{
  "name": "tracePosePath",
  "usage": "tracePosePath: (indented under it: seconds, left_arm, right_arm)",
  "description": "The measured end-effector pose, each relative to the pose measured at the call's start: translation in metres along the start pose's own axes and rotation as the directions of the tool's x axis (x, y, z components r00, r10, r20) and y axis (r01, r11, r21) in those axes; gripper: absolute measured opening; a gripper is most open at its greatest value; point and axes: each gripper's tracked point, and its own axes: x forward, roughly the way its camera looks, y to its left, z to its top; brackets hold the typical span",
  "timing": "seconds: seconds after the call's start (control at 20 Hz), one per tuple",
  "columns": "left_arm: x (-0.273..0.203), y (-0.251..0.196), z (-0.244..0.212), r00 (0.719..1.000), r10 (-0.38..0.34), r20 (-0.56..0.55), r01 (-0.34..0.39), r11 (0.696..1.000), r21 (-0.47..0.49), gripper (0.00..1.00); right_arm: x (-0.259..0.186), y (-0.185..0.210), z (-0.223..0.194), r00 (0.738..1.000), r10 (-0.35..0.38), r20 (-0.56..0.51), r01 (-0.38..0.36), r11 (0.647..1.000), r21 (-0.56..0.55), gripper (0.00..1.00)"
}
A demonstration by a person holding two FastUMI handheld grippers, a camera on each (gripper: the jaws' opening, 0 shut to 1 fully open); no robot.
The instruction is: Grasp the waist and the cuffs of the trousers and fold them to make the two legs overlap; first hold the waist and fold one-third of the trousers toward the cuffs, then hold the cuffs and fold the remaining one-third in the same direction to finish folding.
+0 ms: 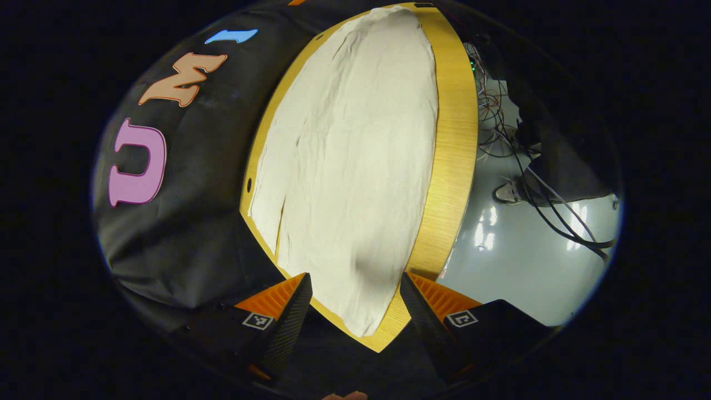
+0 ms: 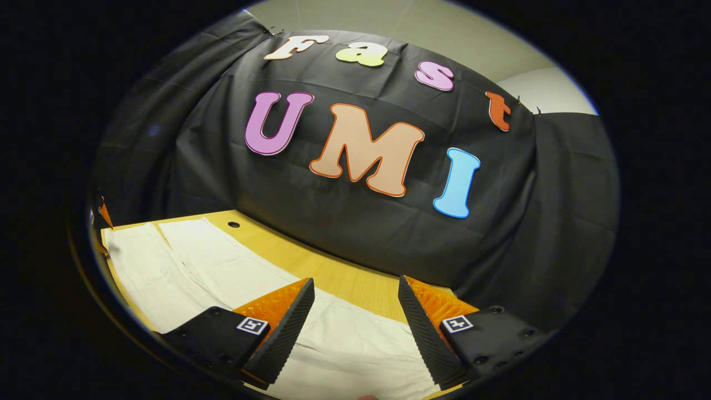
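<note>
Wooden table point(image 1: 455, 144) carries cream trousers point(image 1: 350, 166) spread flat along it, legs apparently side by side and no fold begun, while the left gripper point(image 1: 355, 294) and right gripper point(image 2: 355, 300) hover over the cloth, jaws spread, holding nothing.

My left gripper point(image 1: 355, 311) hangs in the air with its two fingers point(image 1: 291, 322) spread wide apart, nothing between them and nothing touched. My right gripper point(image 2: 355, 322) is held the same way, fingers point(image 2: 283, 333) parted wide and gripping nothing, raised and looking forward. A sliver of my hand point(image 1: 344, 395) shows at the very bottom edge of the left gripper view.
</note>
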Motion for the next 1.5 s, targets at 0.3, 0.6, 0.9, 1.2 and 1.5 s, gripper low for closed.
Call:
tracePosePath:
  seconds: [0.3, 0.6, 0.9, 1.2, 1.5]
  left_arm:
    - [0.018, 0.006, 0.011, 0.999, -0.024, 0.022, 0.022, 0.997, 0.070, 0.95]
    - [0.043, 0.024, 0.015, 1.000, 0.016, 0.009, -0.017, 0.993, 0.113, 0.72]
    - [0.051, 0.014, 0.013, 1.000, -0.004, -0.030, 0.007, 0.994, 0.113, 0.12]
    - [0.053, 0.014, 0.012, 1.000, -0.001, -0.025, 0.003, 0.995, 0.099, 0.00]
    - [0.052, 0.013, 0.012, 1.000, 0.002, -0.031, 0.001, 0.994, 0.112, 0.00]
  right_arm:
    - [-0.004, -0.016, -0.010, 0.999, -0.045, -0.028, 0.044, 0.999, -0.018, 0.98]
    - [-0.005, -0.021, -0.019, 0.997, -0.064, -0.048, 0.062, 0.997, -0.043, 0.99]
    - [-0.011, -0.033, -0.046, 0.993, -0.071, -0.093, 0.060, 0.992, -0.112, 0.98]
    - [-0.031, -0.062, -0.102, 0.981, -0.064, -0.182, 0.002, 0.947, -0.322, 0.97]
    - [-0.067, -0.082, -0.164, 0.954, -0.022, -0.300, -0.142, 0.846, -0.514, 0.99]
